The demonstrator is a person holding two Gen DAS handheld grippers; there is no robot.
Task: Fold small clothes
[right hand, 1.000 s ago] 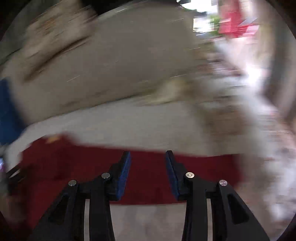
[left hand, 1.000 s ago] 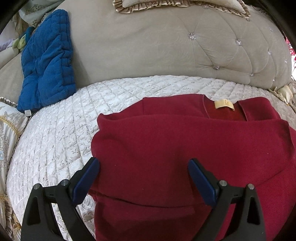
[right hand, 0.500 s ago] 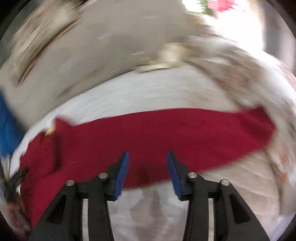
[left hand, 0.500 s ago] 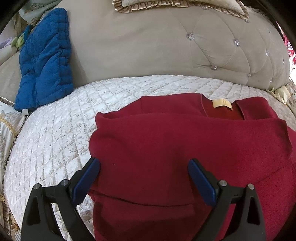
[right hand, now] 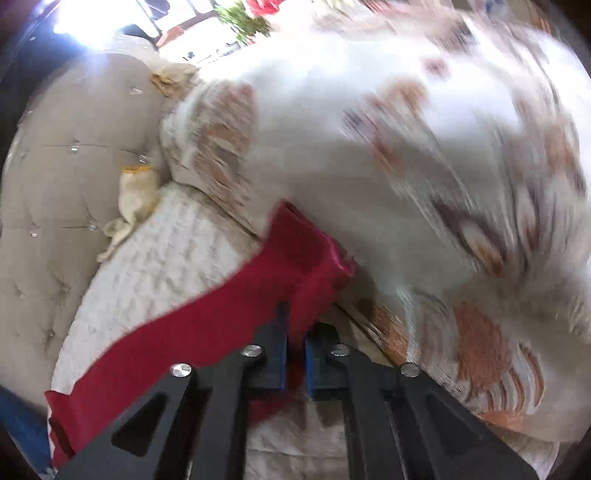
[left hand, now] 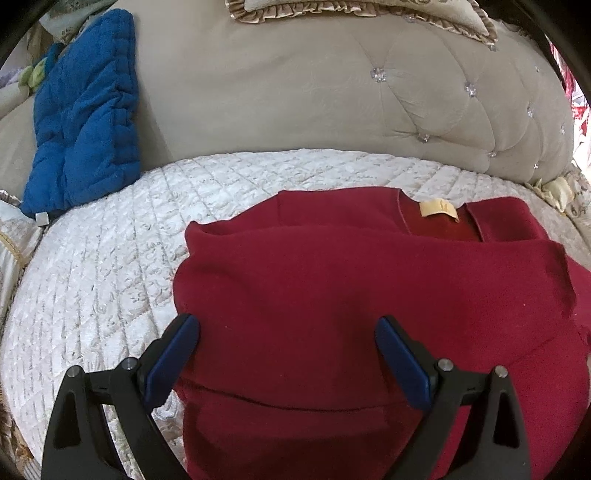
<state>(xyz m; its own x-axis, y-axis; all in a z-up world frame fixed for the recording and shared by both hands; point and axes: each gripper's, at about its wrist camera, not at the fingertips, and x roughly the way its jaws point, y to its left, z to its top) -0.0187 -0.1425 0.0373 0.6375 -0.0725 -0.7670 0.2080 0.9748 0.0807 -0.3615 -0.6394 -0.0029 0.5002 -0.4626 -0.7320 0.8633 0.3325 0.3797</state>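
Observation:
A dark red top [left hand: 351,295] lies folded on the white quilted seat [left hand: 110,277], with its tan neck label [left hand: 437,210] at the far side. My left gripper [left hand: 286,325] hovers open just over the top's near left part, nothing between its blue pads. In the blurred right wrist view, one long red sleeve [right hand: 221,325] stretches across the seat [right hand: 166,258]. My right gripper [right hand: 295,332] is closing its jaws tight near the sleeve's end. Red cloth is pinched between the pads.
A beige tufted backrest [left hand: 295,103] curves behind the seat, with a frilled pillow [left hand: 332,7] on top. A blue quilted piece [left hand: 85,122] leans at the back left. A large white cushion with an orange pattern [right hand: 443,184] crowds the sleeve end on the right.
My right gripper swung right and down along the red sleeve, rolled, and shut on the sleeve's end. The left gripper stayed in place, still open.

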